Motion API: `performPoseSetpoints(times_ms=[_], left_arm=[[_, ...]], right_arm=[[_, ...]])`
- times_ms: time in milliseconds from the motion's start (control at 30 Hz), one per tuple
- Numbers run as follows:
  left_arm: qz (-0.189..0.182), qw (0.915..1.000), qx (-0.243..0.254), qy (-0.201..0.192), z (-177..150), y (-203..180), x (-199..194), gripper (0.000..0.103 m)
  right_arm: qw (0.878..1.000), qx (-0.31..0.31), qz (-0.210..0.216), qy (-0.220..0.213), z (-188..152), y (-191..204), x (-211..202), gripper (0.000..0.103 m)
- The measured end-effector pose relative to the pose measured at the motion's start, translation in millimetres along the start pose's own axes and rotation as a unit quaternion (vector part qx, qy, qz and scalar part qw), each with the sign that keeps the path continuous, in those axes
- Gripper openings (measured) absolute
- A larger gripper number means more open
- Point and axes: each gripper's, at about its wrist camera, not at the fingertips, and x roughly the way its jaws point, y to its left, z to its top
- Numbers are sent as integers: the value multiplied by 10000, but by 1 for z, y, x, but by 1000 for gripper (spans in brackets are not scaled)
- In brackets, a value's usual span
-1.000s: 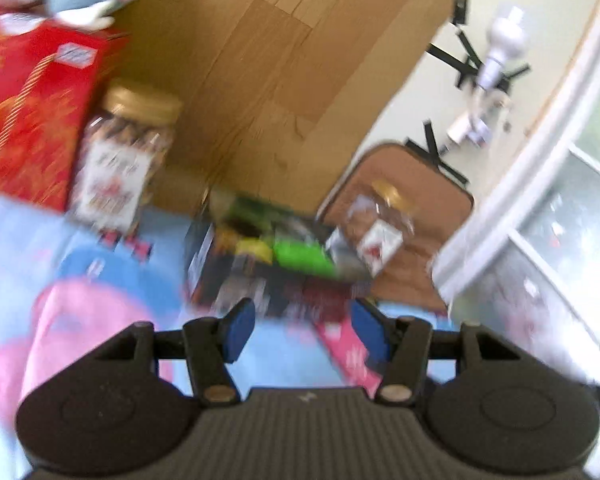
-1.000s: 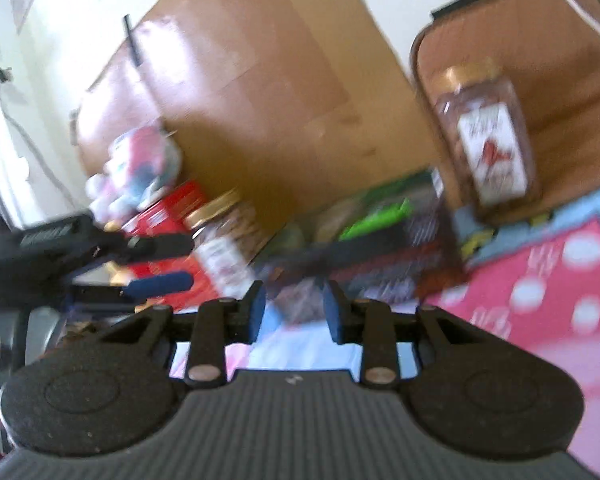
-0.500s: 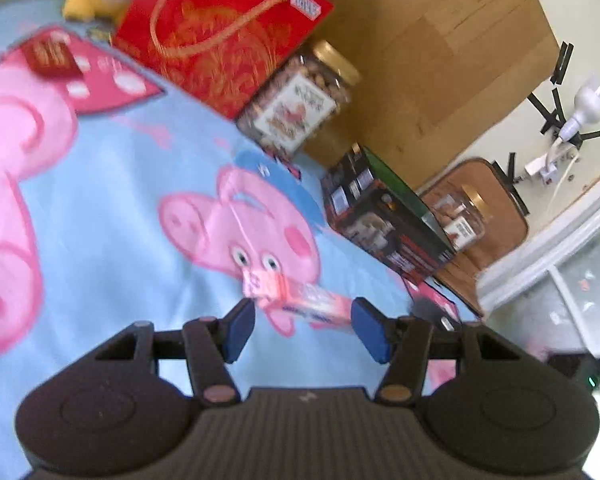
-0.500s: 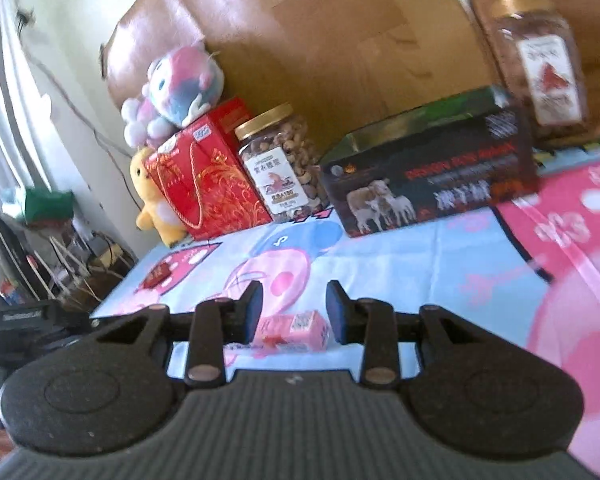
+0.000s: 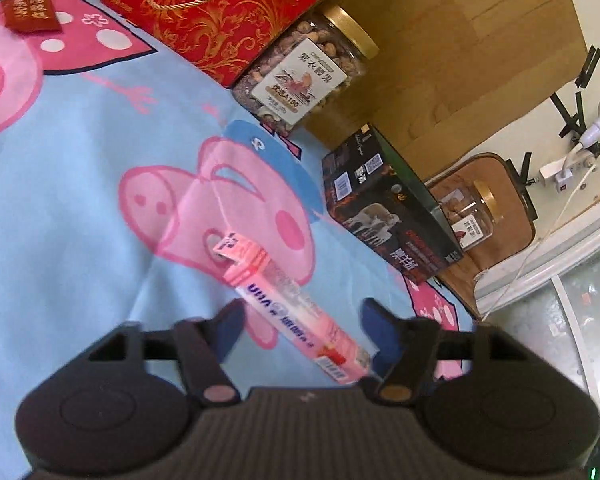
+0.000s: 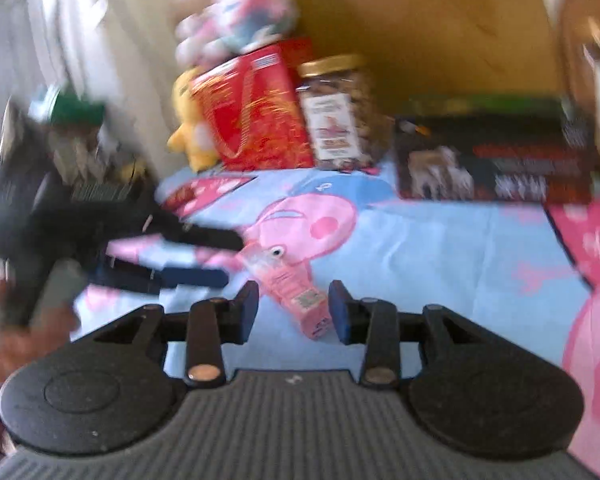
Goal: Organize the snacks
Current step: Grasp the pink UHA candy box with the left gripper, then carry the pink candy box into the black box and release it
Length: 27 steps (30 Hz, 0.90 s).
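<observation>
Opening on both sides, your left gripper (image 5: 300, 324) and right gripper (image 6: 293, 308) each straddle the pink snack box (image 5: 288, 308), fingers spread clear of it, no pad pressing. The box lies flat on the cartoon-print blanket (image 5: 80, 160), over the pink pig's face, well short of the blanket's far edge. A second ago neither view showed the box; now it sits between both pairs of fingers, and your left fingers stand plainly wider. Along the far edge stand the red gift box (image 5: 228, 12), the nut jar (image 5: 304, 72) and the black carton (image 5: 384, 216); a second jar (image 5: 472, 216) sits beyond it.
</observation>
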Motion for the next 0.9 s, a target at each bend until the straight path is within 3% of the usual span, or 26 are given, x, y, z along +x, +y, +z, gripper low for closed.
performPoseSetpoints(times_ms=[67, 133, 167, 200, 267, 433, 467, 600, 667, 900], left_arm=[[154, 9998, 101, 28, -1, -7, 7, 81], [258, 9994, 216, 47, 0, -12, 15, 81], [315, 9991, 265, 50, 0, -15, 17, 81], [368, 9989, 292, 71, 1, -17, 19, 81], [435, 9985, 330, 105, 1, -21, 20, 81], [460, 9982, 368, 83, -3, -23, 22, 79], [475, 9981, 383, 73, -3, -24, 23, 74], [509, 9981, 310, 125, -4, -22, 25, 36], [440, 9984, 356, 46, -6, -23, 21, 35], [193, 9982, 543, -170, 1, -41, 6, 34]], right_arm=[[9983, -554, -179, -42, -3, 15, 7, 53], [9942, -895, -596, -66, -6, 20, 14, 53], [9944, -804, -687, -37, -5, 16, 17, 51], [9959, -601, -675, 31, -4, 9, 19, 43], [9986, 5, -391, 364, -2, -11, 25, 31], [9986, 432, -16, 297, -4, -28, 17, 27], [9982, 509, 61, 300, -5, -29, 15, 27], [9859, 1477, 677, 410, -8, -35, 11, 26], [9826, 1647, 769, 373, -9, -33, 5, 26], [9899, 1239, 694, -33, -1, -14, -13, 26]])
